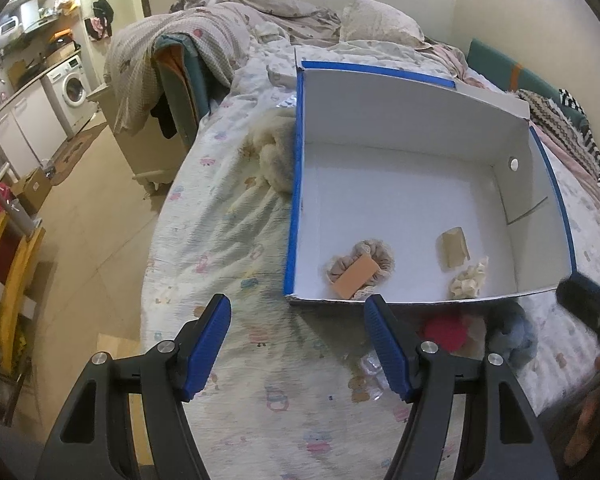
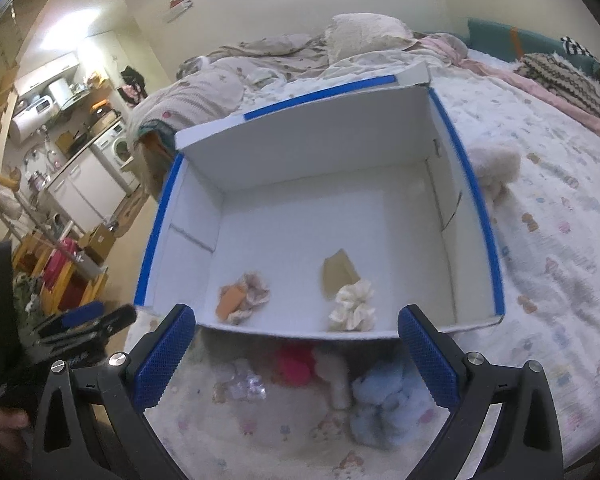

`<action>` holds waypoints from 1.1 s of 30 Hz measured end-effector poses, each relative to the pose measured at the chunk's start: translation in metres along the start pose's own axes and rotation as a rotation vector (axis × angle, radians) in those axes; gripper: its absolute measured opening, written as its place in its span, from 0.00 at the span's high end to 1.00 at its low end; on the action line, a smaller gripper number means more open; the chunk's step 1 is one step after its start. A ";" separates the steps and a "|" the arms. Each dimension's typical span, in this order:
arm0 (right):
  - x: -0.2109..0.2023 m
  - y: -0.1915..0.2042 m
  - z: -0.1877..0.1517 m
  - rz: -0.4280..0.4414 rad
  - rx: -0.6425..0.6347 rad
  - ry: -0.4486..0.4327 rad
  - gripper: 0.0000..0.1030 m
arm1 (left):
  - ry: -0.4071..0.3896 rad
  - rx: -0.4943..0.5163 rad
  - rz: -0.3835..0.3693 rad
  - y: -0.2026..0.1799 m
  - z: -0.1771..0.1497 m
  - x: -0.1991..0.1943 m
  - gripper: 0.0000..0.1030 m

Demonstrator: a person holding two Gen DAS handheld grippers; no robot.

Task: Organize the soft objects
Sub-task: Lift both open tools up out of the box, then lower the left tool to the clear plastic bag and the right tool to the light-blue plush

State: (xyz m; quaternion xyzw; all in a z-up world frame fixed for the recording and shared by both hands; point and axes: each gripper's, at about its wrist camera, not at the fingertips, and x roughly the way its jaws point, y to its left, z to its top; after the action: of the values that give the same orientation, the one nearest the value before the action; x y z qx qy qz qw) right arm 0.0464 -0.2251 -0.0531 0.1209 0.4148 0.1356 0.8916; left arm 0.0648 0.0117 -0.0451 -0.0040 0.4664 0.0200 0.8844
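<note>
- A white cardboard box [image 2: 320,216] with blue tape along its rim sits open on a bed [image 2: 560,240] covered by a pale patterned sheet.
- Inside the box, near its front wall, lie a beige scrunchie [image 2: 252,292] with an orange card [image 2: 231,300] on it, a cream scrunchie [image 2: 352,304], and a tan card [image 2: 338,274] just behind the cream one.
- On the sheet in front of the box lie a red soft item [image 2: 296,364], a pale pink fluffy piece [image 2: 336,376] touching it, a blue fluffy item [image 2: 384,404] just beside that, and a small clear crinkled wrapper [image 2: 246,386].
- A cream fluffy item [image 2: 496,168] rests on the sheet against the outside of one side wall of the box.
- The right gripper [image 2: 296,354] hangs over the items in front of the box, jaws apart with nothing between them.
- The left gripper [image 1: 298,346] hangs over the bare sheet by a front corner of the box, jaws apart and empty; the red soft item shows just past its right jaw.
- Rumpled bedding and a pillow [image 2: 364,32] lie at the far end of the bed.
- A kitchen area with a washing machine [image 1: 70,84] is visible beyond the bed.
</note>
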 end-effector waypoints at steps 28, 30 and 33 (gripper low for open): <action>-0.012 -0.080 -0.024 -0.053 0.284 0.118 0.00 | 0.283 -0.025 -0.160 -0.023 -0.030 0.069 0.32; -0.010 -0.090 -0.025 -0.048 0.329 0.131 0.00 | 0.328 -0.040 -0.174 -0.030 -0.031 0.084 0.32; -0.008 -0.101 -0.028 -0.058 0.366 0.142 0.00 | 0.351 -0.047 -0.141 -0.039 -0.033 0.099 0.32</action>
State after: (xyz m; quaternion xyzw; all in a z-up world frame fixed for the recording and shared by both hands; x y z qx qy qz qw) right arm 0.0340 -0.3193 -0.0975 0.2593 0.4975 0.0404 0.8269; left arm 0.0949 -0.0253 -0.1462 -0.0607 0.6113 -0.0320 0.7884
